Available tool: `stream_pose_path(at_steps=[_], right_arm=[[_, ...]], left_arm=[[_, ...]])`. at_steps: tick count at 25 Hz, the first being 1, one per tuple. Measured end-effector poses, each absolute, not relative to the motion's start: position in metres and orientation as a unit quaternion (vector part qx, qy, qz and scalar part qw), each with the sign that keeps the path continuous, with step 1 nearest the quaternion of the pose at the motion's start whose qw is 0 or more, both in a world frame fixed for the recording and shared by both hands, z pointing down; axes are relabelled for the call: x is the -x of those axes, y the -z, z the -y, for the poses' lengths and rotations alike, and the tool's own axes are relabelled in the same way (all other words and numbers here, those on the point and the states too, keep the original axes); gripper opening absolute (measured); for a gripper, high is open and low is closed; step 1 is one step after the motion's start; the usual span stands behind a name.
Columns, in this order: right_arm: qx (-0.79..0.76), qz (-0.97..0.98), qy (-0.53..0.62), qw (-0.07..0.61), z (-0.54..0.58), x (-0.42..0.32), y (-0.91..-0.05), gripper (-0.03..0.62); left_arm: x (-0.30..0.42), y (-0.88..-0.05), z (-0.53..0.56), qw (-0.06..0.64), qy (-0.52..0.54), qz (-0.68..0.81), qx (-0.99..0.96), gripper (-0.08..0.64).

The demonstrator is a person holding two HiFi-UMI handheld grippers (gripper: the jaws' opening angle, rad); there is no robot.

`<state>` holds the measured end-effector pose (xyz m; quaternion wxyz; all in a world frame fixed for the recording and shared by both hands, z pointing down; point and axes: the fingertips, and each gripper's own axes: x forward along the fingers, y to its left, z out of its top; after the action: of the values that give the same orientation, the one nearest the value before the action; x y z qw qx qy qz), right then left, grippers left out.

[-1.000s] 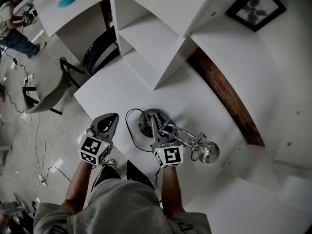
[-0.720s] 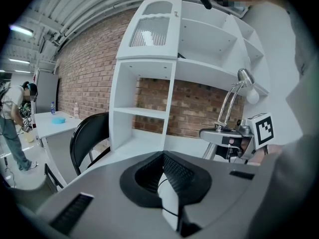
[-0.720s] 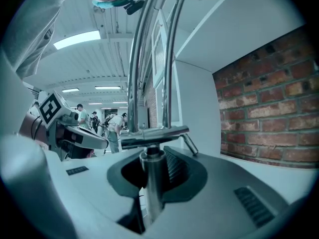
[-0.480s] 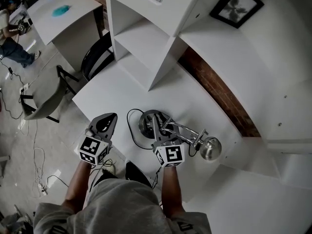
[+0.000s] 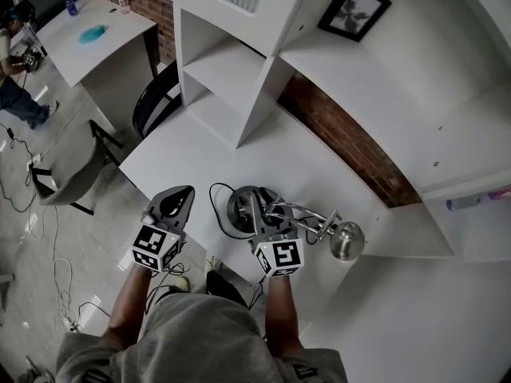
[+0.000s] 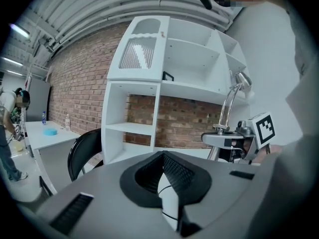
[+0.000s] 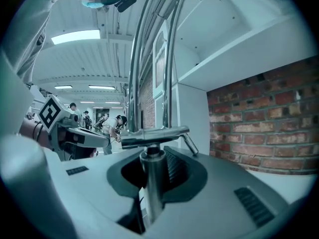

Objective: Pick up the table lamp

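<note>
The chrome table lamp has a round base (image 5: pixel 239 208), a bent double arm (image 5: pixel 302 213) and a dome head (image 5: pixel 347 242), and a black cord (image 5: pixel 215 206) loops from the base. It is over the near edge of the white desk (image 5: pixel 192 146). My right gripper (image 5: pixel 254 207) is shut on the lamp's upright stem (image 7: pixel 151 183), just below its crossbar. My left gripper (image 5: pixel 179 196) hangs to the left of the lamp, apart from it, with its jaws together and nothing between them (image 6: pixel 162 158). From the left gripper view the lamp (image 6: pixel 229 103) rises at the right.
A white shelf unit (image 5: pixel 239 62) stands on the desk against a brick wall (image 5: pixel 343 138), with a framed picture (image 5: pixel 351 10) higher up. A black chair (image 5: pixel 156 98) and a grey chair (image 5: pixel 72 162) are at the left. Cables (image 5: pixel 60 238) lie on the floor.
Both hands have come up a little, and the lamp has come with the right gripper. The view has slid, showing more of the shelves and wall.
</note>
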<state>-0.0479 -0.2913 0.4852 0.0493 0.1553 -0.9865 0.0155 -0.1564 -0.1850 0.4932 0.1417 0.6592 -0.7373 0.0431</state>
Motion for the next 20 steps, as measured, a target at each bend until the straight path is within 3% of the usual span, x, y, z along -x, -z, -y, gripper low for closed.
stream_pose_path(at_steps=[20], right_arm=[[-0.225,0.974,-0.017,0.03,0.196,-0.037,-0.452,0.077]], left_arm=[[0.093,-0.461,0.115,0.1,-0.037,0.683,-0.722,0.003]])
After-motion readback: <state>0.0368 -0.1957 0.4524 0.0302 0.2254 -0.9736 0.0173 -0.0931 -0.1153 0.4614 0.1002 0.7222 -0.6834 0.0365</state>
